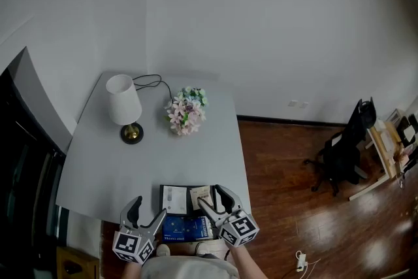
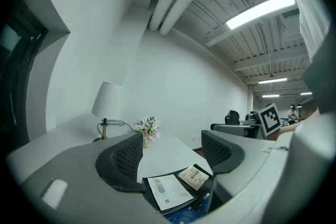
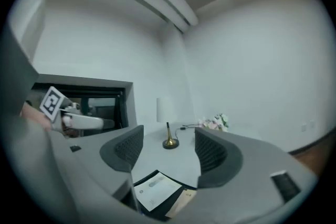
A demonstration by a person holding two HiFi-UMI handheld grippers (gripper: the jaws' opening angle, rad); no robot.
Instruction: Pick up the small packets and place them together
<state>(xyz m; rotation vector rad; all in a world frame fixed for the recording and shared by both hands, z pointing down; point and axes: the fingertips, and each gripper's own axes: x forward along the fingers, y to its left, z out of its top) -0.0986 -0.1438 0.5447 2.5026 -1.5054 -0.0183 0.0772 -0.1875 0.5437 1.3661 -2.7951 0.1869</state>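
A black tray (image 1: 164,193) lies at the table's near edge. On it a white packet (image 1: 174,199) lies flat beside a smaller tan packet (image 1: 200,196). My left gripper (image 1: 147,211) hovers open just left of the tray, nothing between its fingers. My right gripper (image 1: 214,199) is open over the tray's right end, by the tan packet, holding nothing. In the left gripper view the white packet (image 2: 168,192) and the tan packet (image 2: 193,176) lie below the empty left gripper (image 2: 172,155). In the right gripper view the white packet (image 3: 156,189) sits under the empty right gripper (image 3: 169,149).
A white-shaded lamp (image 1: 124,108) with a brass base and a black cord stands at the table's back left. A bunch of pale flowers (image 1: 186,111) sits beside it. A blue printed item (image 1: 186,229) lies just below the tray, past the table edge. An office chair (image 1: 346,147) stands on the wooden floor at right.
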